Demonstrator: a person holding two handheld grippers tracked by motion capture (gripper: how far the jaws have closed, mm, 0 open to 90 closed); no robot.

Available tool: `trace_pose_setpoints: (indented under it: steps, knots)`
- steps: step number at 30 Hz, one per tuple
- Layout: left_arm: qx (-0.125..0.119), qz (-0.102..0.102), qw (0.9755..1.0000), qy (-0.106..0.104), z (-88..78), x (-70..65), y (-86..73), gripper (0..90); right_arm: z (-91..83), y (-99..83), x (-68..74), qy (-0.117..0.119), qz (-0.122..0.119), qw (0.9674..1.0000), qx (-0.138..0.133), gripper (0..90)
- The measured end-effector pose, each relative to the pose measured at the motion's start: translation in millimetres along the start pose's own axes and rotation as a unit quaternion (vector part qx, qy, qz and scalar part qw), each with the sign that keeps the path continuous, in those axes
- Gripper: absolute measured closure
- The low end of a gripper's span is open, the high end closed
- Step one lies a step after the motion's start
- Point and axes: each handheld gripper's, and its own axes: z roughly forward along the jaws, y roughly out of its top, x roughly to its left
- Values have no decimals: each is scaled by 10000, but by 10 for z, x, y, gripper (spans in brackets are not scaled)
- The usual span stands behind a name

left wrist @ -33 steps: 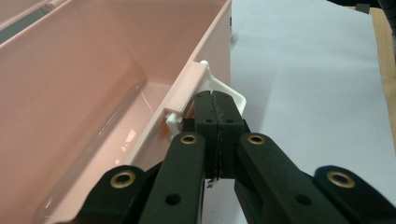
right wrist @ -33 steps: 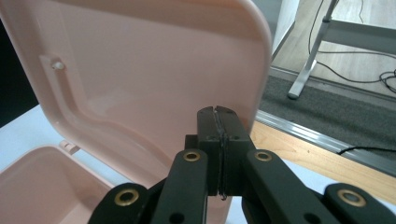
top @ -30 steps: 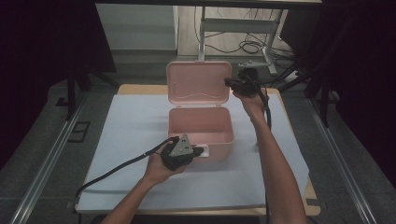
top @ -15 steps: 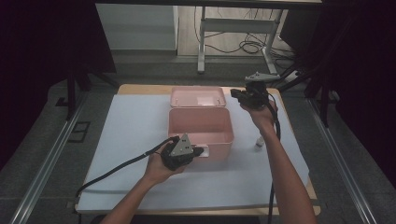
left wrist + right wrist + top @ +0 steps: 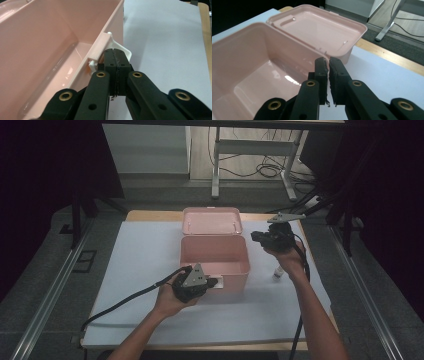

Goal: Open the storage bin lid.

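The left gripper (image 5: 115, 56), seen low in the centre of its own view, has its two black jaws pressed flat together at the white plastic latch tab (image 5: 123, 50) on the front wall of the box; whether a thin lip of the tab sits between the tips I cannot tell. In the high view this same left gripper (image 5: 212, 283) lies just below centre, against the box's near wall. The right gripper (image 5: 328, 62) has its jaws nearly shut on nothing, a thin slit between them, and hovers by the box's rim; in the high view the right gripper (image 5: 257, 236) sits right of centre, just beside the box.

The pale pink rectangular plastic box (image 5: 215, 256) stands in the middle of the high view on a white sheet (image 5: 145, 245) covering the wooden table (image 5: 150, 215). Its hinged pink lid (image 5: 212, 220) lies thrown back flat behind it, toward the top of the frame, and the box looks empty inside. A small white object (image 5: 276, 273) rests on the sheet right of the box, too small to identify.

The box looks light, thin-walled and glossy, so it would likely slide or tip if pushed from one side. The rim and the latch tab seem the firmest places to pinch; the lid's edge (image 5: 352, 42) should flex a little.
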Motion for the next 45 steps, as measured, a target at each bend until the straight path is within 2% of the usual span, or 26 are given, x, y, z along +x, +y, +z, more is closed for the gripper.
trace_pose_setpoints:
  steps: [6,10,26,45]
  knots:
    - [5,19,10000,6,-1,0,-1,900,-1,-124,34,129,-129,9993,312,696]
    - [4,8,10000,19,-1,-4,-1,900,14,-190,41,120,-218,9982,553,630]
    - [-4,-31,10000,14,1,-5,1,900,-53,-355,-46,-10,-189,9956,915,534]
    - [12,-43,10000,2,0,1,5,900,-114,-496,-166,-184,-259,9873,1556,482]
